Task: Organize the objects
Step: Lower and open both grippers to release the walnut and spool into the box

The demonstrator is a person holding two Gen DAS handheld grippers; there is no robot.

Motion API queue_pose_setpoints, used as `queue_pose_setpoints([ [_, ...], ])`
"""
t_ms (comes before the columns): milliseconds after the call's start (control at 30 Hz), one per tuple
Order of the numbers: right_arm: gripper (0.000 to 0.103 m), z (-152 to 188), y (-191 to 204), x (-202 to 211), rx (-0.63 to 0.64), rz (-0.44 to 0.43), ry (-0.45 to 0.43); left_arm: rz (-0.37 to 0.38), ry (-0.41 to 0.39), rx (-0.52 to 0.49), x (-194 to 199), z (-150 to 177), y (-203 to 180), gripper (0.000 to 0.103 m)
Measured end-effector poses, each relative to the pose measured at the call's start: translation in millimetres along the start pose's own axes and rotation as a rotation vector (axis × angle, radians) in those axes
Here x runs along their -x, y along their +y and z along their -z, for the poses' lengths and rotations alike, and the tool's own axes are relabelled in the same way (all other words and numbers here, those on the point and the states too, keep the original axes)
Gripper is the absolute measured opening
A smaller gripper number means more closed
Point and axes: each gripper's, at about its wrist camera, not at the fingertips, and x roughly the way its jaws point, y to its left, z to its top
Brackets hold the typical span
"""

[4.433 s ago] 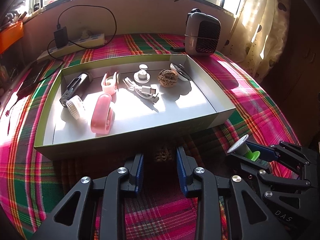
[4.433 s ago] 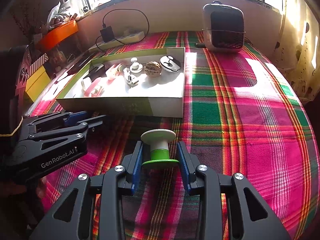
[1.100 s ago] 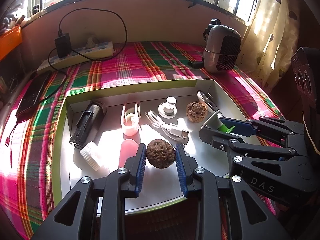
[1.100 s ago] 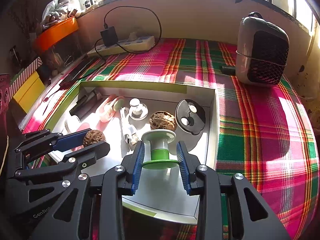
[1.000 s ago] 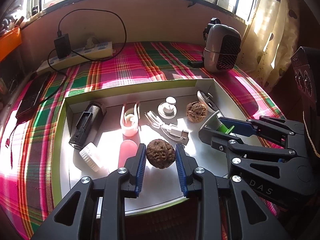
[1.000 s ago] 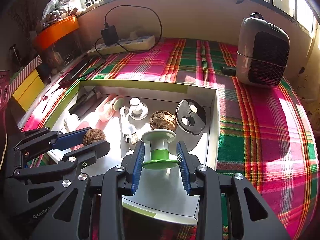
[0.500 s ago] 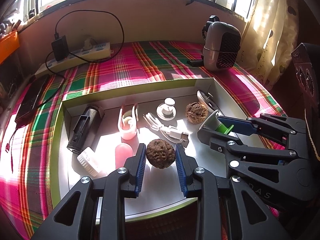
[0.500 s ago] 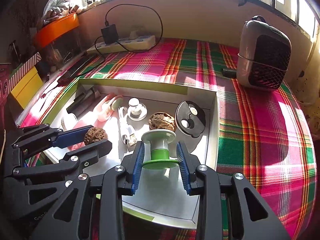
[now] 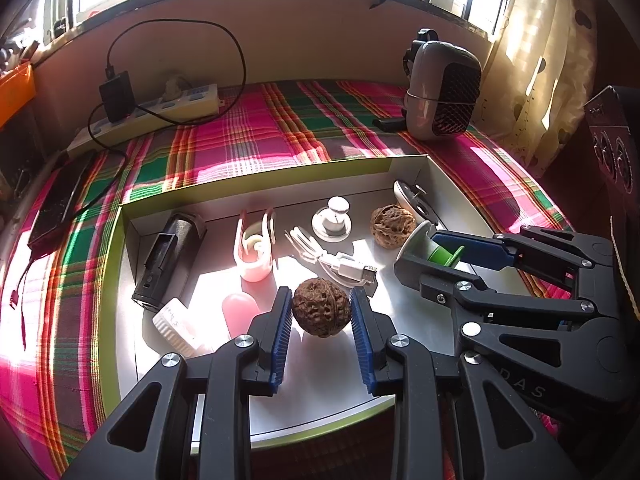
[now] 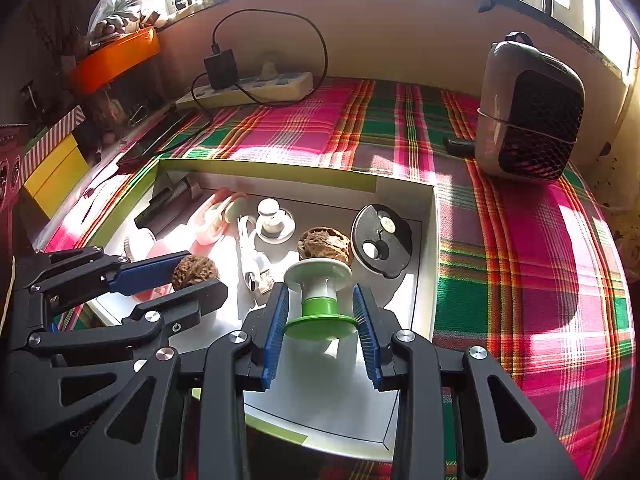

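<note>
Left wrist view: a walnut [image 9: 321, 306] is clamped between the blue pads of the left gripper [image 9: 321, 322], jaws narrowed onto it, carried above the floor of the box [image 9: 272, 174] near its front edge. A second walnut [image 9: 392, 226] lies toward the box's far right corner, beside a white knob [image 9: 332, 222] and a white cable [image 9: 336, 258]. A pink clip [image 9: 255, 250] and a black cylinder [image 9: 168, 256] are seen toward the far left corner. The right gripper [image 9: 436, 258] is seen at the right edge of the box, closed on a green spool [image 9: 442, 254].

Right wrist view: the green spool [image 10: 320, 300] is pinched at its lower flange by the right gripper [image 10: 320, 316], above the box's front right part. A black disc [image 10: 382, 242] leans against the right wall.

Step judged: both items are carried over the box, placing not yet done. Next move calls for lowering each onto bare floor near the front edge, then widening the jaws; the walnut is likely to roll, so a low release is advised.
</note>
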Motion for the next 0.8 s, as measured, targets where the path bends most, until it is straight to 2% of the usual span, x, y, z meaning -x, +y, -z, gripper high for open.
queue_pose_setpoints([
  [800, 0.04, 0.5, -4.3, 8.9, -0.032, 0.008, -0.018, -0.008, -0.003, 0.021, 5.3, 5.0, -0.3, 0.032],
])
